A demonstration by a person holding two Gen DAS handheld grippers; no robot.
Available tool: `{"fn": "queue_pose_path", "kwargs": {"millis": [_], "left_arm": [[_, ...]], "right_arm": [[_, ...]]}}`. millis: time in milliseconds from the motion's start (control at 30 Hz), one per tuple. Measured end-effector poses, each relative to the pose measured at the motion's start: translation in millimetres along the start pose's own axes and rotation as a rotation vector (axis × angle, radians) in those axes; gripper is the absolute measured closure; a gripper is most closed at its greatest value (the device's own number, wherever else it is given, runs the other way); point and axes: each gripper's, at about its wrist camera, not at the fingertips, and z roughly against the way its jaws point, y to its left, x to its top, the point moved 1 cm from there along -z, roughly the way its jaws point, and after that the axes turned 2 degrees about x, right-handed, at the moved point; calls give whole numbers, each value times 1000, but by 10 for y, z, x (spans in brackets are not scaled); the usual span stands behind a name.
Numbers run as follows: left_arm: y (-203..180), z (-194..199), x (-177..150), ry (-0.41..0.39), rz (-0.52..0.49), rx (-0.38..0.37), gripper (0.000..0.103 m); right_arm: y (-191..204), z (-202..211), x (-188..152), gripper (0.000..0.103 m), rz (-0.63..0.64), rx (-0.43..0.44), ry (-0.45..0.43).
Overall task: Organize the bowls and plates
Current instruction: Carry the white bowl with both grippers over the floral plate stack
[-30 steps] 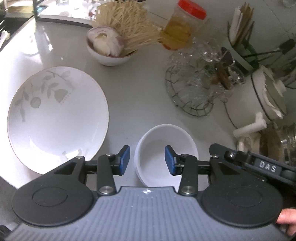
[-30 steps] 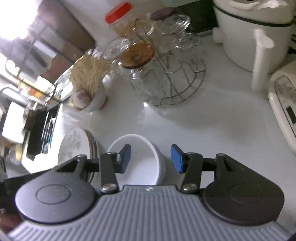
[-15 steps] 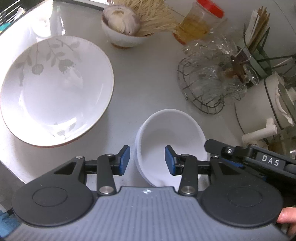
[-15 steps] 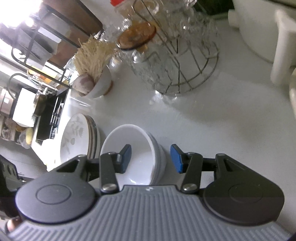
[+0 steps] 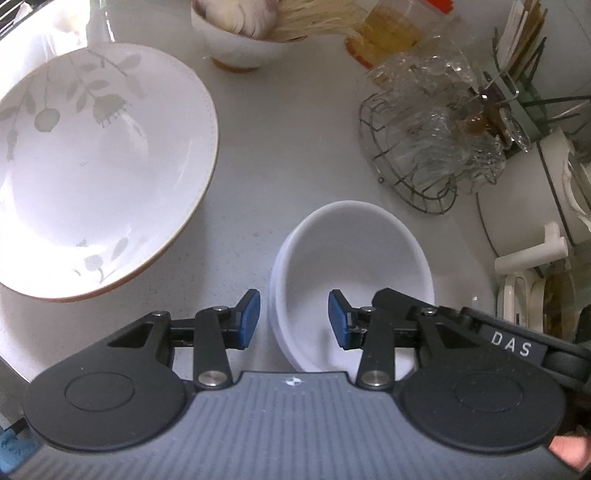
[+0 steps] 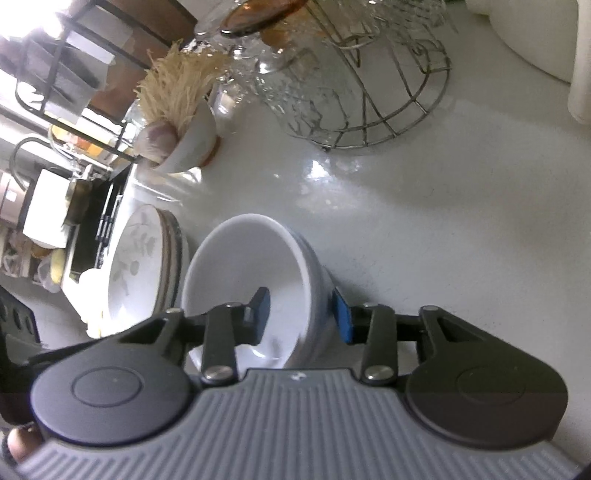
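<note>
Fingers of our right gripper straddle the wall of the bowls — one pad inside, one outside, spread, apparently not yet pinching. Our left gripper is spread too, around the near rim on the other side. The bowls sit nested on the counter, just beside the plates. We judge that both sides are taken so the stack moves without tipping.

red-lidded jar and leaf-patterned plate run past the frame's edge.
</note>
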Motion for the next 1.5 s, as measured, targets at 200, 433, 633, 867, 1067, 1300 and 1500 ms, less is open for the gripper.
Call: {"fn": "queue_pose_path", "kwargs": {"millis": [200,433,633,867,1067,1300,1500], "left_arm": [[10,-75,60,10,-50,-18,59],[-35,-73,95,32,-133,-62,59],[-59,181,175,18,-186,-119,59],[-105,505,308,13,-259,-158,59],[-101,739,395,30,-299,-197,59],[-164,959,476,12,-359,-232,59],[-87,1113,480,11,-383,-258,59]], "right_arm": [[-15,-18,-75,79,-22,-15,-22],[48,85,-175,79,-35,-59,-85],[178,260,-197,79,-52,-85,-157],[396,441,-272,79,-84,-109,-218],[588,624,-329,79,-113,-119,-279],[782,778,-382,79,-136,-122,-358],[959,846,-448,79,-127,-132,-415]]}}
